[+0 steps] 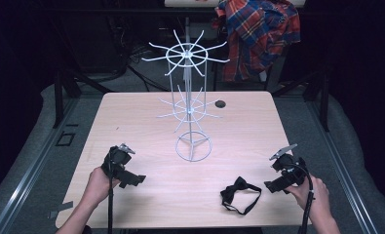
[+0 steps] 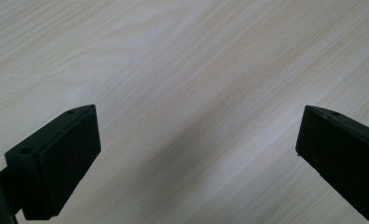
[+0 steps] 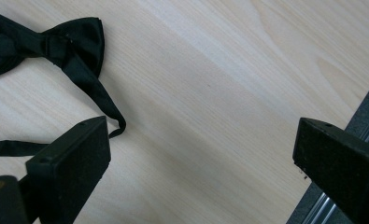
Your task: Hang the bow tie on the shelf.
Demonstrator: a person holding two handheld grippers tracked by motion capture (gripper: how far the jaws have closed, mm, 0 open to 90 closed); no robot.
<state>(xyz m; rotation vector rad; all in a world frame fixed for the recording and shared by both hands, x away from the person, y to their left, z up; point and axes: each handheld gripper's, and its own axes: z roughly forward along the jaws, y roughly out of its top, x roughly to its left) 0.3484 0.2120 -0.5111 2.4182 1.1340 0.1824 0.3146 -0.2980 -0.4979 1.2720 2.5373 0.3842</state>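
A black bow tie [image 1: 240, 187] with its strap lies flat on the wooden table [image 1: 146, 117], near the front right. My right gripper [image 1: 272, 186] rests just to the right of it, open, nothing between its jaws. In the right gripper view the bow tie [image 3: 56, 39] sits at the upper left, its strap curling down beside the left jaw, and the right gripper [image 3: 203, 158] stands wide over bare wood. My left gripper [image 1: 136, 179] sits at the front left, open and empty. In the left gripper view the left gripper [image 2: 198, 140] faces bare tabletop.
A white wire display stand [image 1: 189, 100] with radiating hooks on two tiers rises from a ring base at the table's centre. A small dark hole [image 1: 221, 104] marks the table behind it. A plaid shirt [image 1: 258, 34] hangs beyond the far edge. The table's right edge [image 3: 359, 116] lies close.
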